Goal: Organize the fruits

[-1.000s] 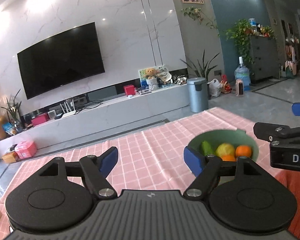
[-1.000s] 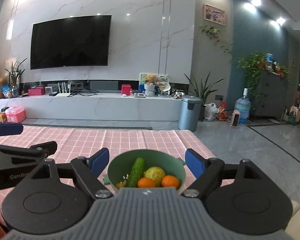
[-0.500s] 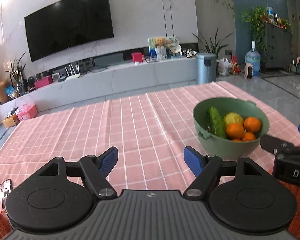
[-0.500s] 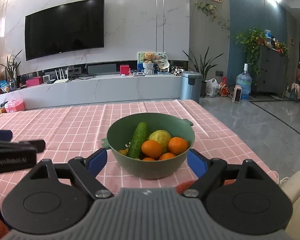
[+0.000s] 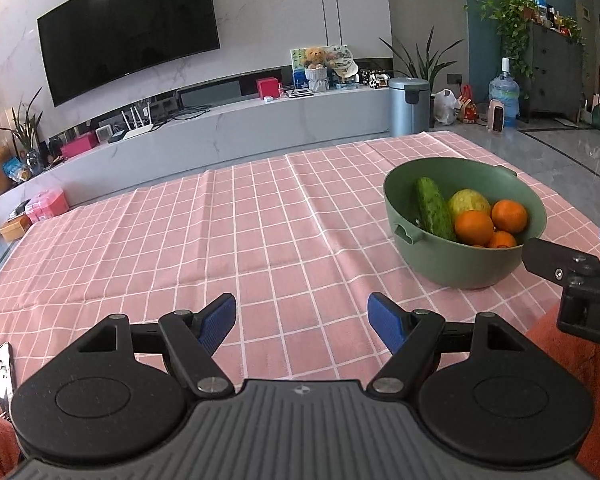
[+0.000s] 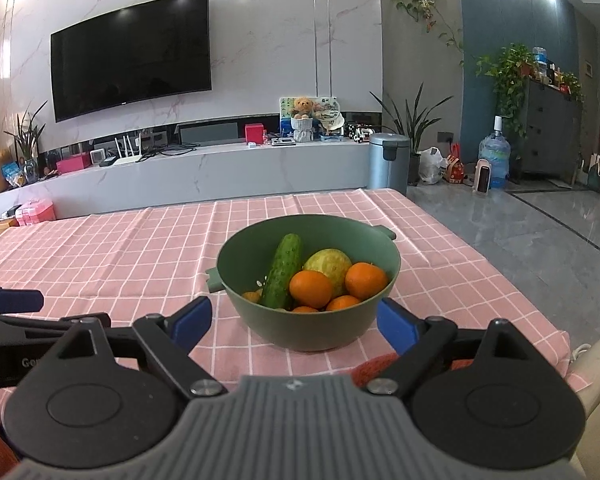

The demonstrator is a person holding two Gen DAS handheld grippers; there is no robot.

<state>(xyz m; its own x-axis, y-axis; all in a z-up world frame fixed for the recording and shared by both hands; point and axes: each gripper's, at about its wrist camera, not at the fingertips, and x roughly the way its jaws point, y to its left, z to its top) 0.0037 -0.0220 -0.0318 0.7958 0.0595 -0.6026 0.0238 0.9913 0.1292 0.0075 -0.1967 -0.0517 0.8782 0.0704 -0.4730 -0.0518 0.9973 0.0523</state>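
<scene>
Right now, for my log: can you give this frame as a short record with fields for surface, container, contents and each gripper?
surface: pink checked tablecloth
container: green bowl, upright on the cloth
contents: cucumber leaning on the wall, yellow-green fruit, several oranges
left gripper: open, empty, over bare cloth left of the bowl
right gripper: open, empty, facing the bowl

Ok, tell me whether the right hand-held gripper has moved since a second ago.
Yes. The right hand-held gripper has tilted downward: the black wall-mounted television sits higher in its view.
</scene>
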